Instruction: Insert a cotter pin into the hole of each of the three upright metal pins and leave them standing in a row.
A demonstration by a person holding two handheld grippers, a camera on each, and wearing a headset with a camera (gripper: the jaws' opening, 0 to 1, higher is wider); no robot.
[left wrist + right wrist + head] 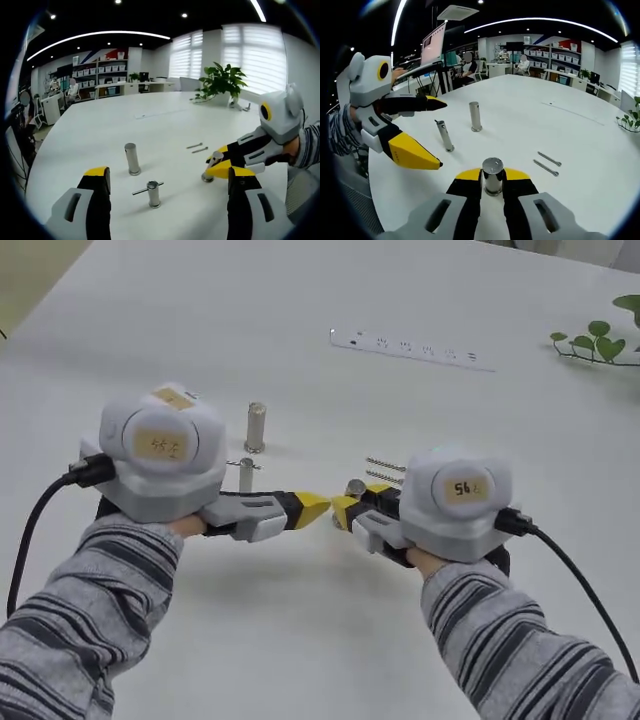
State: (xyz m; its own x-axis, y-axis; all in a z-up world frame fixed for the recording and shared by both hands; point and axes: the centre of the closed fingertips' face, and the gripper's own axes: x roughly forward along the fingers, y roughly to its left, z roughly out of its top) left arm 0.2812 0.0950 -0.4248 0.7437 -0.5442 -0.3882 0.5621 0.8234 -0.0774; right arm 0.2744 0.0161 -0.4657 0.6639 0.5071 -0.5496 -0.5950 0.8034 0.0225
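Standing on the worktop, one metal pin was clamped by the right gripper; the left gripper was held wide open, empty. The pin's hole might be covered by the jaws, so a loose cotter pin could be blocked, or the pin tipped.

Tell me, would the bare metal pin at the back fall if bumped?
Probably. The metal pin is tall and thin on a small base, so a bump near its top would likely tip it. Being round, it might then roll on the smooth table. It looks solid, so probably heavy.
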